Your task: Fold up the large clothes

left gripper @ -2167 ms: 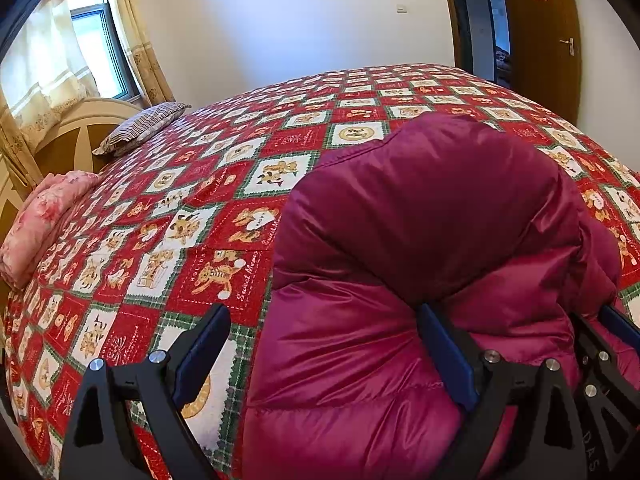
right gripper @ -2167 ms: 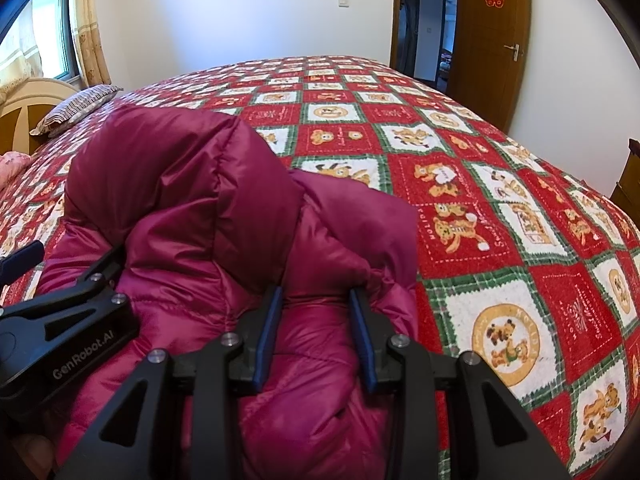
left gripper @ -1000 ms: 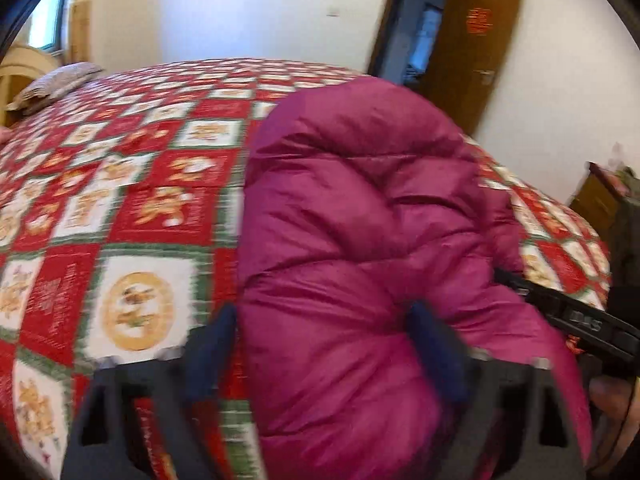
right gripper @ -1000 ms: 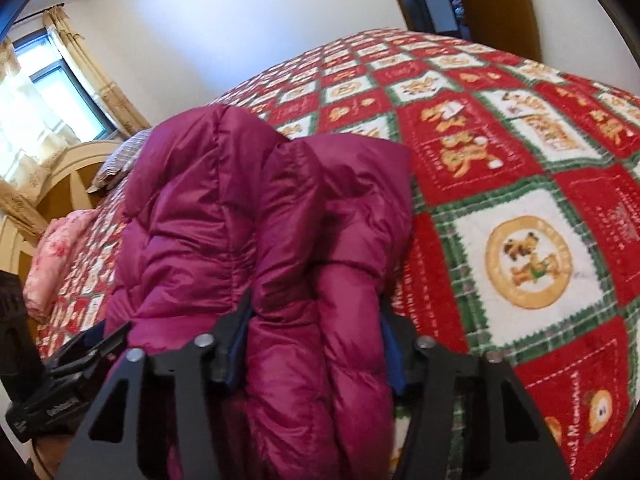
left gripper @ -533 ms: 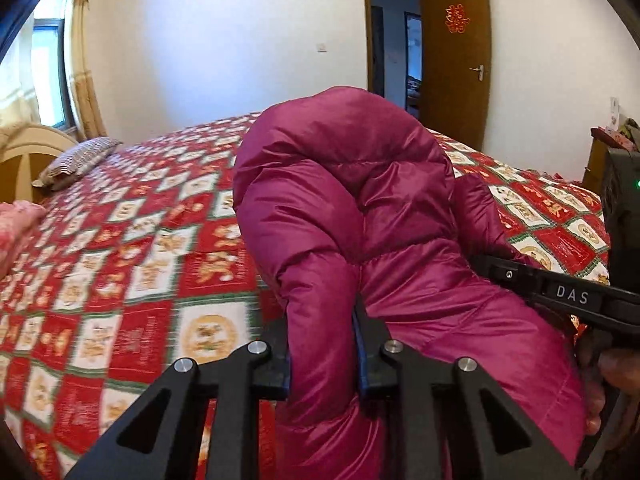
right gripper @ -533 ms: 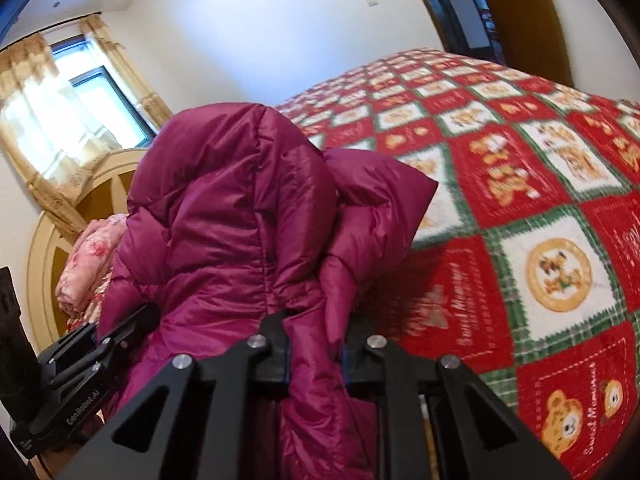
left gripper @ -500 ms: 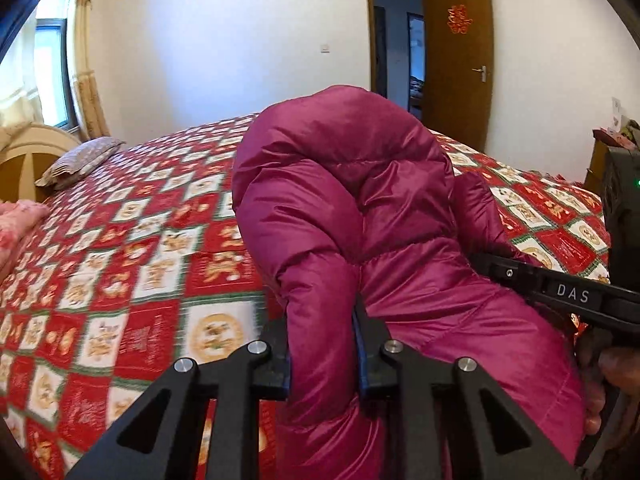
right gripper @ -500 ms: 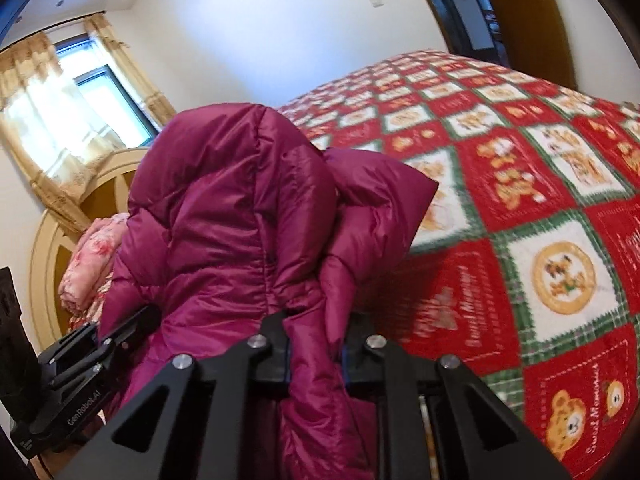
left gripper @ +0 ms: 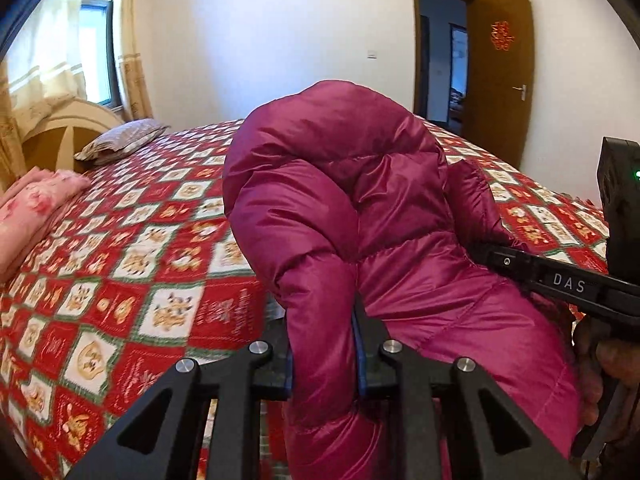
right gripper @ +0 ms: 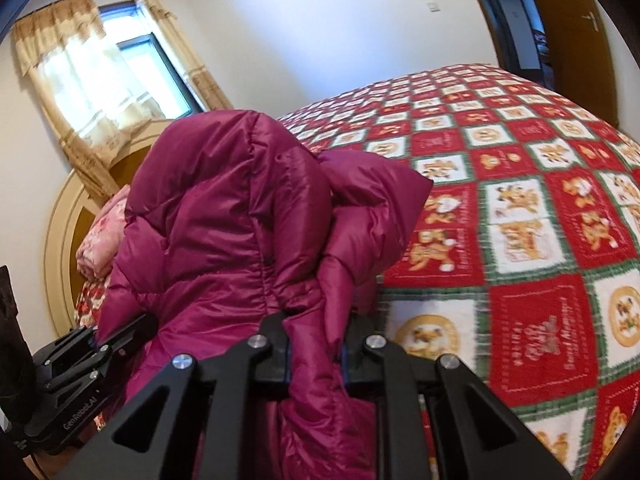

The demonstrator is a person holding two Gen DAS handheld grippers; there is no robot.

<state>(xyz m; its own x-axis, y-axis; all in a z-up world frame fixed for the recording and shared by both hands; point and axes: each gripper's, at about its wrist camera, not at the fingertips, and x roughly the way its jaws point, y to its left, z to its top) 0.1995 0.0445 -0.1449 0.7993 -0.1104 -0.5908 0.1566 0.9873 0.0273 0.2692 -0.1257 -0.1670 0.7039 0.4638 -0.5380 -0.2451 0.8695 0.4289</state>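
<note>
Both fingers clamped on the puffy magenta jacket (left gripper: 360, 208): left gripper (left gripper: 324, 360) & right gripper (right gripper: 316, 352) each pinch its near edge. Bulk rises ahead of me, over the bed (left gripper: 140, 264), long axis running away.

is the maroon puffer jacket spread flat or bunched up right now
Bunched up: the maroon puffer jacket stands in a heap above the bedspread, pinched by left gripper and right gripper.

White "DAS" on the black right tongs (left gripper: 568, 284); "GenRobot.AI" on the black left tongs (right gripper: 80, 412); red double-happiness sign on brown wooden door (left gripper: 502, 36), far ahead.
</note>
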